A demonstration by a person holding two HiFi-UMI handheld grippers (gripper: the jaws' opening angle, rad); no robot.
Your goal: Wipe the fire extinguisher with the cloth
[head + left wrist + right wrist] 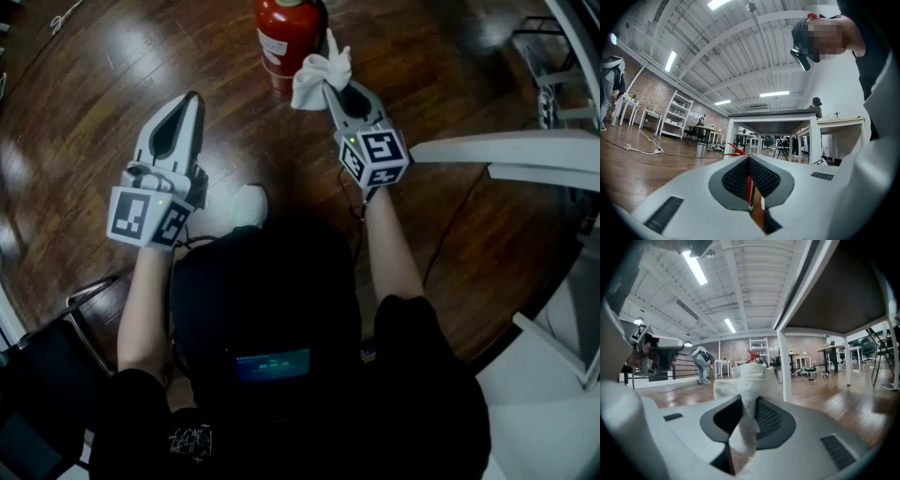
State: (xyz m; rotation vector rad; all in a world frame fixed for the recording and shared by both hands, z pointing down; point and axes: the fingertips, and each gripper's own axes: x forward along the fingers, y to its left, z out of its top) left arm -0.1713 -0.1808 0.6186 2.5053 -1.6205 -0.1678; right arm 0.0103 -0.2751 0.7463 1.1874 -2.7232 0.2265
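The red fire extinguisher (286, 37) stands on the wooden floor at the top middle of the head view. My right gripper (330, 86) is shut on a white cloth (321, 67), which bunches up beyond the jaw tips right beside the extinguisher's right side. In the right gripper view the cloth (749, 380) fills the gap between the jaws of my right gripper (747, 401), and the extinguisher's red top (752, 354) peeks over it. My left gripper (190, 101) is shut and holds nothing, to the lower left of the extinguisher. The left gripper view shows my left gripper (749, 160) with the red lever (735, 150) just past its tips.
A white table (506, 155) juts in from the right, its leg (785, 366) close behind the cloth. A white shoe (248, 204) rests between the grippers. A dark folding chair (56, 337) stands at the lower left. A person (702, 363) bends over far off.
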